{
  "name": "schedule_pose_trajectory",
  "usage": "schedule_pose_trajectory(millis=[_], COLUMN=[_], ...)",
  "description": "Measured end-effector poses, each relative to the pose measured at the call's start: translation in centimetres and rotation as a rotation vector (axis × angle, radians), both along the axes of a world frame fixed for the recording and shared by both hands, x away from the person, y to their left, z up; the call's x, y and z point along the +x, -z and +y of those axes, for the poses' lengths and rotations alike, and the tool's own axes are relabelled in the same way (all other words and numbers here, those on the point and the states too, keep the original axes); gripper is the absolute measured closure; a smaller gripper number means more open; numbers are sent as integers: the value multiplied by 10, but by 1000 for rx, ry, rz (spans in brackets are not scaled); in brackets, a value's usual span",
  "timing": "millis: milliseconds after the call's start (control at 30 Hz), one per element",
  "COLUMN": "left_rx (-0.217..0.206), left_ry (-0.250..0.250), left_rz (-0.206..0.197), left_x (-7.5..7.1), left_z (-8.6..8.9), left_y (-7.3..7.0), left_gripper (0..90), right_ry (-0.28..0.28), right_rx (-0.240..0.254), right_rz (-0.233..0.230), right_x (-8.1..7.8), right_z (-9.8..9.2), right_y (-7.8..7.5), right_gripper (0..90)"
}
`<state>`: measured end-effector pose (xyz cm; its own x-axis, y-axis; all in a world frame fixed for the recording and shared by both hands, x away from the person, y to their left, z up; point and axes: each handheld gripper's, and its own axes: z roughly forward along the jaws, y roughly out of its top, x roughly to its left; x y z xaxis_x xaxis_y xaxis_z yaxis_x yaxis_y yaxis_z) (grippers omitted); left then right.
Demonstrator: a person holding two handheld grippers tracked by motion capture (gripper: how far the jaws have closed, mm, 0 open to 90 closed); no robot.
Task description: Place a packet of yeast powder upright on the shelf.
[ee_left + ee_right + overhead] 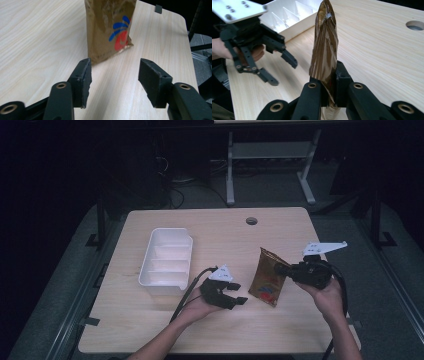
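Table (165,317) of pale wood carries a white plastic divided tray (167,260) left of centre. Glossy brown foil pouch (268,277) stands upright near the middle, pinched at its edge by the right gripper (329,86). Left gripper (238,293) sits just beside the pouch, jaws apart, nothing between.

Bare table (280,227) right of white tray (167,261).
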<state>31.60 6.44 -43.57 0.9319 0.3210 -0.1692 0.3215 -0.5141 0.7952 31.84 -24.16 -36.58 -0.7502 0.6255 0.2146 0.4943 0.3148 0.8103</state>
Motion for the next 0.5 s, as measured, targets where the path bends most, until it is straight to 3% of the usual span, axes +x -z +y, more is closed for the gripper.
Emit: schedule_pose_trajectory(millis=[500], left_rx=[24], left_ry=[5], left_rz=[-20], left_x=[-19], left_z=[18], left_y=[4], left_gripper=[312], right_ry=[16], right_rx=[-17], right_rz=[20], right_x=[16], right_z=[1], right_y=[-17], right_gripper=[844])
